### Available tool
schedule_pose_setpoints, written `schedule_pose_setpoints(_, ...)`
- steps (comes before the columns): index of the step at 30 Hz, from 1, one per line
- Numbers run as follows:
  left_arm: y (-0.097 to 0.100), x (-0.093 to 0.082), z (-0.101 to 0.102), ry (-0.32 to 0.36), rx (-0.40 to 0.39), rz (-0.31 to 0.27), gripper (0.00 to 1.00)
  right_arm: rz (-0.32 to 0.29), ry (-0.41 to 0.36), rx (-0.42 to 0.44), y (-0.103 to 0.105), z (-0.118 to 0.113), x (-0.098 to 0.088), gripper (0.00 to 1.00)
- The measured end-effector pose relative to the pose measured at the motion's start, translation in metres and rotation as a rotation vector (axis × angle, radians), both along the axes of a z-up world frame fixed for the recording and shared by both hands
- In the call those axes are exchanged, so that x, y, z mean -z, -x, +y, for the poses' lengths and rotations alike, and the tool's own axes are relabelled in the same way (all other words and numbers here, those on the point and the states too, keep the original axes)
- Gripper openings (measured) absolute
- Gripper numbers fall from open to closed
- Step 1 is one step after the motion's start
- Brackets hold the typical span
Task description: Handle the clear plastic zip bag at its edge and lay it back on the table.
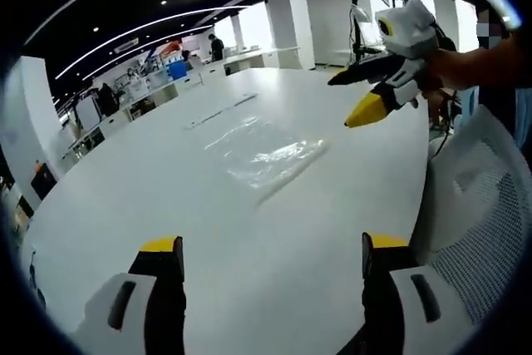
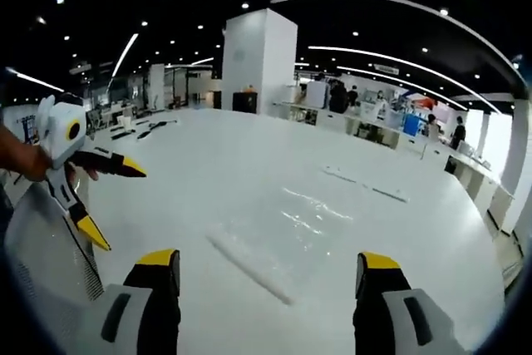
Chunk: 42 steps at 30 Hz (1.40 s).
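No text, label, brand, number or sign can be read in either view. The far walls and the furniture at the back of the room are too small and blurred to make out any lettering, and the white tabletop [image 1: 249,230] carries no legible print.

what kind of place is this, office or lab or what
Probably a large open-plan office or lab workspace. A big white table with a clear zip bag lying flat on it, rows of desks with people behind, white pillars and long ceiling light strips. A mesh office chair stands beside the table.
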State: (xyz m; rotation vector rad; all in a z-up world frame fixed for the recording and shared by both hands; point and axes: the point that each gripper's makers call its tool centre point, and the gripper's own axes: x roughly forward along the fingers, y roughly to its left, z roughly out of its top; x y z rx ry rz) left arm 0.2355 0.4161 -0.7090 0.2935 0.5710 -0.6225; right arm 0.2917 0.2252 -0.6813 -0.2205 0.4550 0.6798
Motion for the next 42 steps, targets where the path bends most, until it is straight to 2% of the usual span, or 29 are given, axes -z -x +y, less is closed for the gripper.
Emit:
schedule_pose_setpoints(4, 0.004, 0.0, 0.004, 0.029, -0.025, 0.008, 0.95, -0.003, 0.004, 0.008, 0.008, -0.006, 0.003, 0.93)
schedule_pose_setpoints(8, 0.014, -0.003, 0.006, -0.017, -0.019, -0.017, 0.98, -0.001, -0.022, 0.027, 0.016, -0.011, 0.004, 0.96)
schedule_pose_setpoints(15, 0.019, -0.009, 0.011, 0.0, -0.038, -0.04, 0.99, -0.006, -0.03, 0.043, 0.033, -0.016, -0.001, 1.0)
schedule_pose_setpoints(19, 0.022, -0.023, 0.011, 0.023, -0.055, -0.087, 0.99, -0.029, -0.016, 0.043, 0.041, -0.019, -0.005, 1.0)
schedule_pose_setpoints(25, 0.02, -0.038, 0.012, 0.025, -0.071, -0.164, 0.99, -0.074, -0.057, 0.105, 0.047, -0.03, -0.012, 1.0)
schedule_pose_setpoints(28, 0.018, -0.041, 0.011, 0.037, -0.073, -0.189, 0.99, -0.065, -0.066, 0.117, 0.05, -0.034, -0.01, 1.0)
schedule_pose_setpoints(33, 0.015, -0.042, 0.011, 0.056, -0.095, -0.227, 0.99, -0.107, -0.067, 0.127, 0.047, -0.033, -0.014, 1.0)
schedule_pose_setpoints(34, 0.015, -0.036, 0.014, 0.023, -0.096, -0.202, 0.99, -0.11, -0.054, 0.122, 0.047, -0.032, -0.013, 1.0)
schedule_pose_setpoints(36, 0.014, -0.034, 0.015, 0.031, -0.096, -0.206, 0.99, -0.098, -0.018, 0.102, 0.048, -0.03, -0.005, 1.0)
schedule_pose_setpoints(38, 0.015, -0.032, 0.014, 0.028, -0.091, -0.206, 0.99, -0.097, -0.022, 0.093, 0.049, -0.027, -0.006, 1.0)
schedule_pose_setpoints(39, 0.016, -0.032, 0.013, 0.017, -0.083, -0.208, 0.99, -0.117, -0.013, 0.09, 0.048, -0.028, -0.008, 1.0)
schedule_pose_setpoints(42, 0.015, -0.031, 0.014, 0.013, -0.077, -0.207, 0.99, -0.107, -0.028, 0.101, 0.047, -0.03, -0.006, 1.0)
